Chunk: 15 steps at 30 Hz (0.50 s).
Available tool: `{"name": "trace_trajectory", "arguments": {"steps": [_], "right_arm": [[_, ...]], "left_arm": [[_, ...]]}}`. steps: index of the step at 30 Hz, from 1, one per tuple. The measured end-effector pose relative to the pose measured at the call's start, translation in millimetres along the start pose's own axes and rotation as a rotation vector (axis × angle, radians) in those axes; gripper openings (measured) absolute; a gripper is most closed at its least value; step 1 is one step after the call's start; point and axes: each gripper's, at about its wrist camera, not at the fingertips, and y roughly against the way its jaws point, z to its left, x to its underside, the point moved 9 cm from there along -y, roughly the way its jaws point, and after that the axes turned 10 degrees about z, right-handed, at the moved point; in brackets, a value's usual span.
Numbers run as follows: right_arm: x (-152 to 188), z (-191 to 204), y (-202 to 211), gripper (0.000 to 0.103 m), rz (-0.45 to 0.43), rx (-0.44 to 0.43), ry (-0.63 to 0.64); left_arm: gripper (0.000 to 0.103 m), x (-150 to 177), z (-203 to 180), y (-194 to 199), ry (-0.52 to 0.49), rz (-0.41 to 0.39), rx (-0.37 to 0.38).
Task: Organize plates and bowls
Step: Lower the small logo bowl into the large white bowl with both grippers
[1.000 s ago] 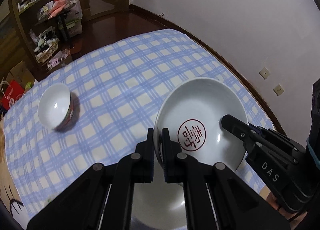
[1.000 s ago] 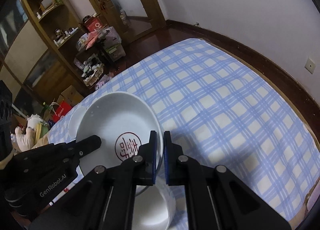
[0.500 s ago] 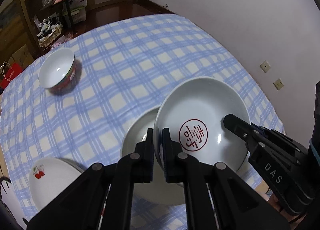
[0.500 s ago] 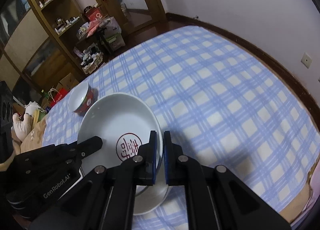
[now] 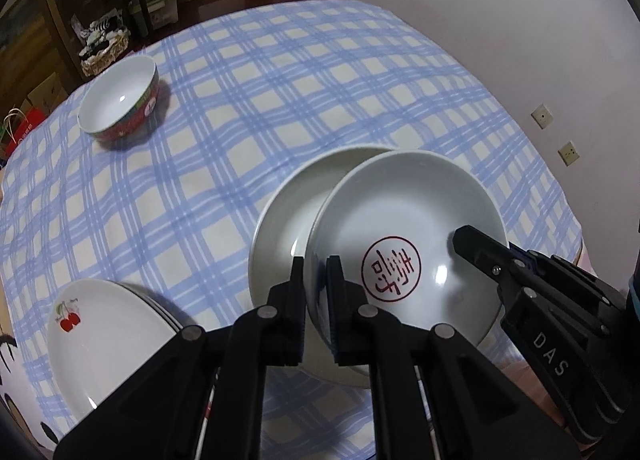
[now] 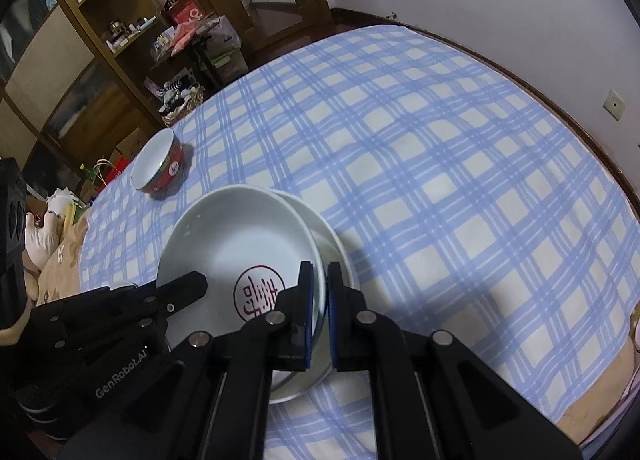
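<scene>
Jaws of both grippers stood narrow, each clamped on the rim of one white stamped plate (image 5: 404, 244). Left gripper (image 5: 316, 292) pinched the plate's left rim, at lower centre of the left wrist frame; right gripper (image 6: 318, 296) pinched the opposite rim, at lower centre of the right wrist frame. In the left view the right gripper also entered from the lower right, its upper finger lying inside the plate.

Item held: shallow white plate with a round red seal mark at its centre, carried level or nearly so between the two tools.

Item below: plain white plate (image 5: 288, 220), resting on the blue checked tablecloth (image 5: 248, 108). In the left view it showed to the left of and behind the held plate; in the right view only a crescent (image 6: 332, 236) showed at the held plate's right edge. Whether the two touched could not be told.

Governing relation: the held plate sat offset from the plain one, overlapping most of it but not centred. Judged next step: bring the two into line, lower, then release both rims together.

Other stock: stack of cherry-print plates (image 5: 104, 336), lower left of the left frame, well apart; red-banded bowl (image 5: 120, 104), upper left, upright, well apart from all plates.
</scene>
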Motion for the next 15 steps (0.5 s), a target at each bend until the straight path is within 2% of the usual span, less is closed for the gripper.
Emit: {"name": "trace_trajectory", "arguments": {"steps": [8, 15], "right_arm": [[3.4, 0.0, -15.7, 0.008, 0.025, 0.01, -0.005], [-2.3, 4.7, -23.6, 0.007, 0.023, 0.088, 0.038]], "left_arm": [[0.012, 0.7, 3.8, -13.8, -0.002, 0.019, -0.019], [0.013, -0.9, 4.6, -21.6, 0.004, 0.033, -0.032]]}}
